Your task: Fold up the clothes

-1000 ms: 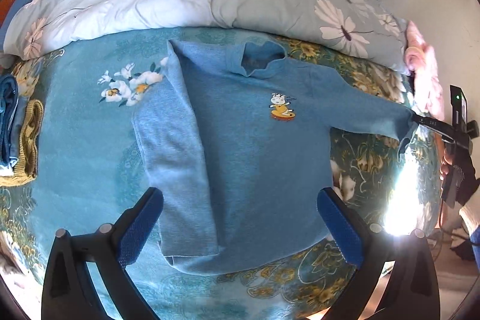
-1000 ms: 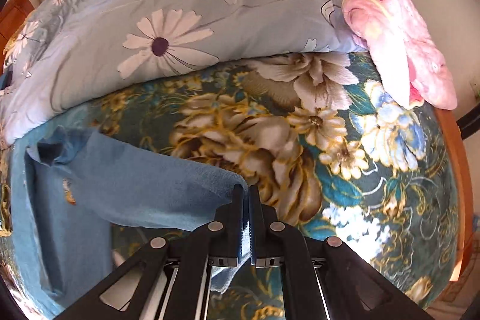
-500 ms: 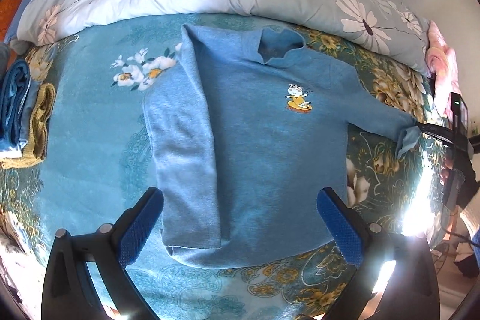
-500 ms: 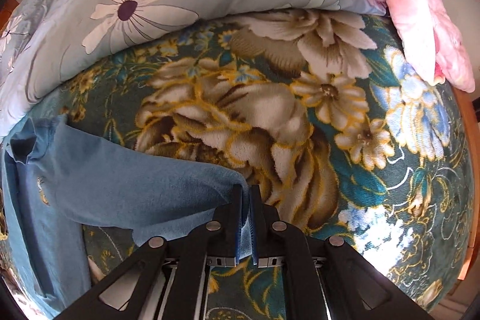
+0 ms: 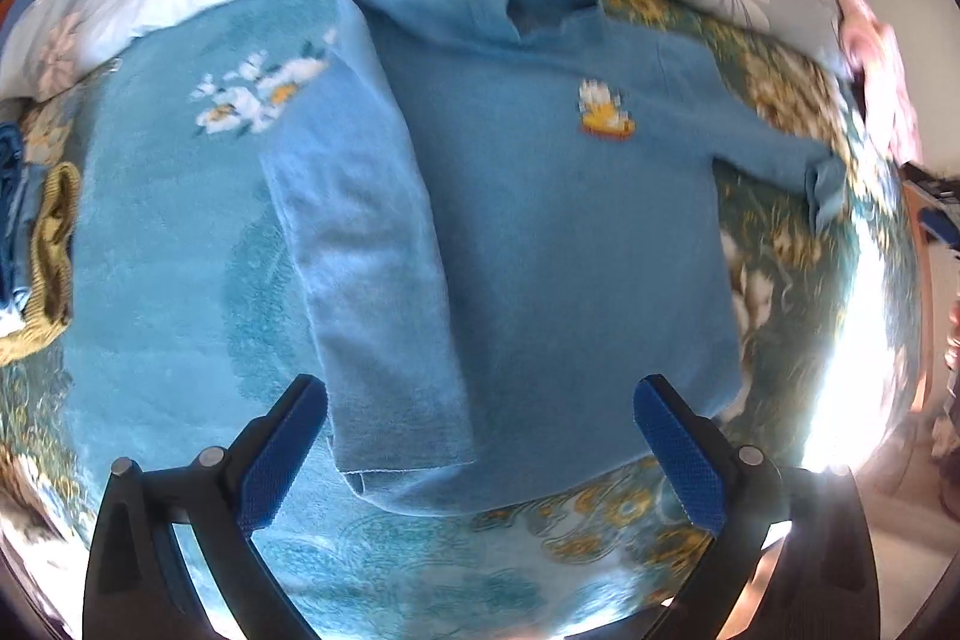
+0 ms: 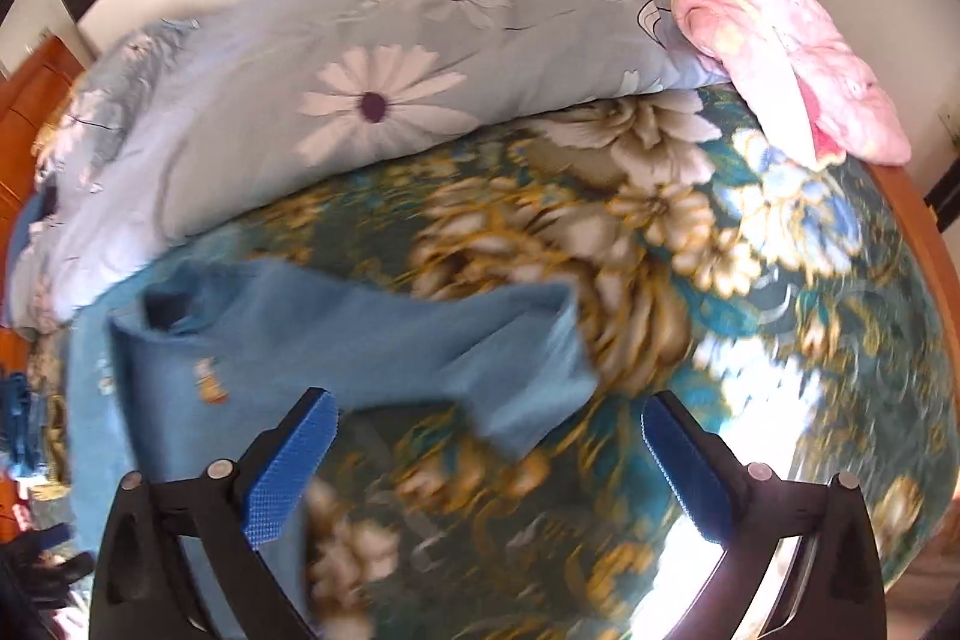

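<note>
- The right tongs, pressed together on the sleeve cuff a second ago, are now opening wide, with nothing between the pads; the cuff lies free on the bed's floral cover.
- The blue sweater lies flat on the bed, one sleeve folded across its front as before.
- The left tongs hang spread over the hem, closer than before.

One light-blue knitted sweater lies on one teal floral bedspread, with one pale daisy-print duvet far, one pink quilted bundle far right, two folded garments left.
</note>
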### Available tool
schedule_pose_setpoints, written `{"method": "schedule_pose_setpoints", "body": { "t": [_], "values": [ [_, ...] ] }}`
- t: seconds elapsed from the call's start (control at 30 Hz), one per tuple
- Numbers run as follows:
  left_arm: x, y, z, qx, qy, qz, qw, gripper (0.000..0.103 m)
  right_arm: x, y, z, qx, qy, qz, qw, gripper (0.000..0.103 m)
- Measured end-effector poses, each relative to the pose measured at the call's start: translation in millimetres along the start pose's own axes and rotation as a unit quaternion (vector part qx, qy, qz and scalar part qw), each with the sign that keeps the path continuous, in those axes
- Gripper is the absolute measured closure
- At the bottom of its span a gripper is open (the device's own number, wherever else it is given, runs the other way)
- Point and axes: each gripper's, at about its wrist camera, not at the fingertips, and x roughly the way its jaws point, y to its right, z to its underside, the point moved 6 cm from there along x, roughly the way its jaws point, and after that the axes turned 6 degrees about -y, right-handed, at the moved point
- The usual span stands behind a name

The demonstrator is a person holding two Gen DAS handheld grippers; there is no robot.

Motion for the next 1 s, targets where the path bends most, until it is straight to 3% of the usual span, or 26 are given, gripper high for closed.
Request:
{"method": "schedule_pose_setpoints", "body": {
  "t": [0.13,0.27,0.43,0.47,0.53,0.57,0.7,0.73,0.83,0.93,1.0],
  "values": [
    [23.5,-4.7,5.3,0.039,-0.014,-0.009,0.9991,0.001,-25.6,-38.2,43.8,0.013,-0.009,-0.025,1.000,0.000],
    [49.5,-11.8,5.4,0.055,-0.028,-0.013,0.9980,0.001,-43.9,-72.9,81.4,0.009,-0.029,-0.019,0.999,0.000],
    [74.8,-14.2,2.4,0.073,-0.038,-0.017,0.9964,0.003,-62.2,-96.8,105.4,-0.004,-0.041,0.002,0.999,0.000],
    [78.2,-15.1,1.8,0.078,-0.038,-0.021,0.9961,0.007,-65.0,-99.3,107.3,-0.006,-0.042,0.006,0.999,0.000],
    [82.6,-19.9,1.1,0.080,-0.047,-0.027,0.9953,0.055,-69.2,-103.8,109.0,-0.009,-0.044,0.013,0.999,0.000],
    [84.5,-23.9,0.7,0.078,-0.054,-0.032,0.9949,0.062,-70.5,-106.5,109.0,-0.011,-0.045,0.017,0.999,0.000],
    [73.0,-38.9,-3.7,0.048,-0.051,0.033,0.9970,0.089,-72.6,-123.7,105.5,-0.024,-0.044,0.021,0.998,0.000],
    [65.8,-42.6,-5.2,0.046,-0.044,0.047,0.9969,0.094,-72.0,-130.1,104.4,-0.029,-0.044,0.019,0.998,0.000],
    [45.8,-56.5,-9.5,0.050,-0.024,0.056,0.9969,0.097,-67.4,-151.9,102.5,-0.043,-0.045,0.010,0.998,0.000],
    [22.0,-81.6,-18.2,0.011,-0.003,0.106,0.9943,0.097,-61.4,-174.5,102.7,-0.057,-0.049,-0.002,0.997,0.000],
    [6.9,-99.3,-27.4,0.015,0.015,0.095,0.9953,0.097,-58.1,-189.3,104.6,-0.067,-0.051,-0.008,0.996,0.000]
  ]
}}
